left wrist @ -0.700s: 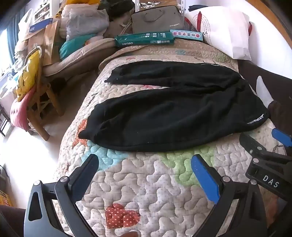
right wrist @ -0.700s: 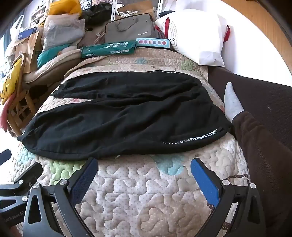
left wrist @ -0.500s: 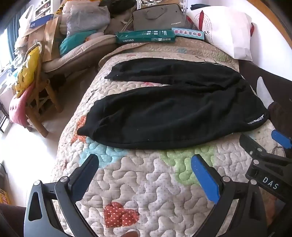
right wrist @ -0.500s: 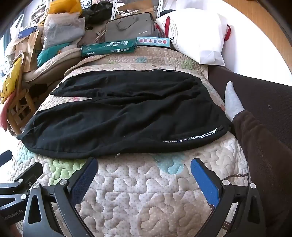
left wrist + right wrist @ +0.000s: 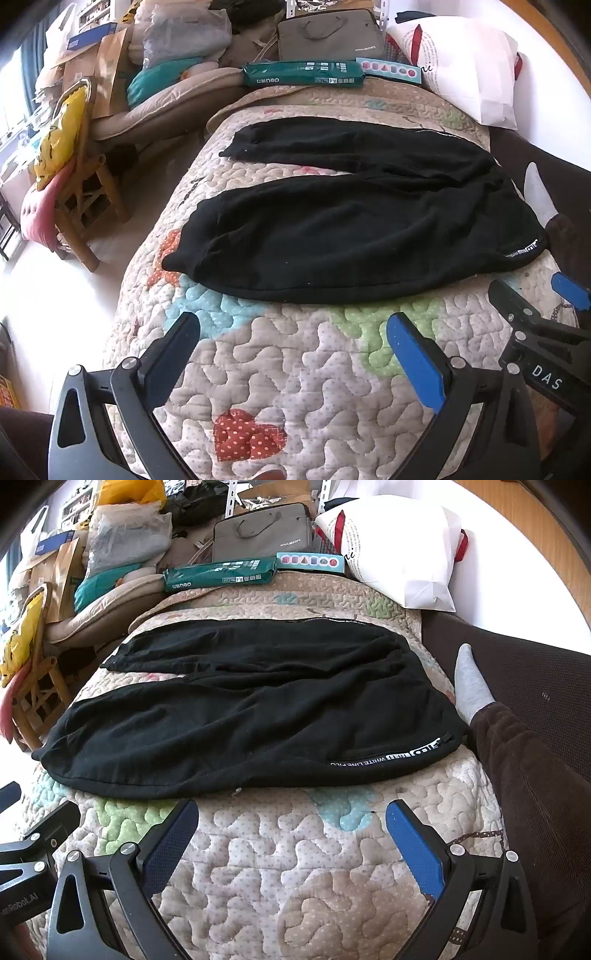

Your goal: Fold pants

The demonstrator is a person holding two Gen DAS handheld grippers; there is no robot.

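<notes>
Both wrist views look down along the quilt [image 5: 295, 369], sharing the pants [image 5: 240, 720]

Black pants [image 5: 351, 229], flat on quilt (legs apart, unfolded)

Bare quilt [image 5: 295, 867] before pants [image 5: 258, 720]

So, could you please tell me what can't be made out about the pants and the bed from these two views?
- Pants: the white lettering near the waistband is too small and distorted to read in the left wrist view.
- Quilt: its near edge is cut off by the bottom of both frames, behind each gripper's fingers.
- Person's leg: cut off by the right wrist view's edge.
- Right gripper: only partly in the left wrist view, cut by the right edge.
</notes>
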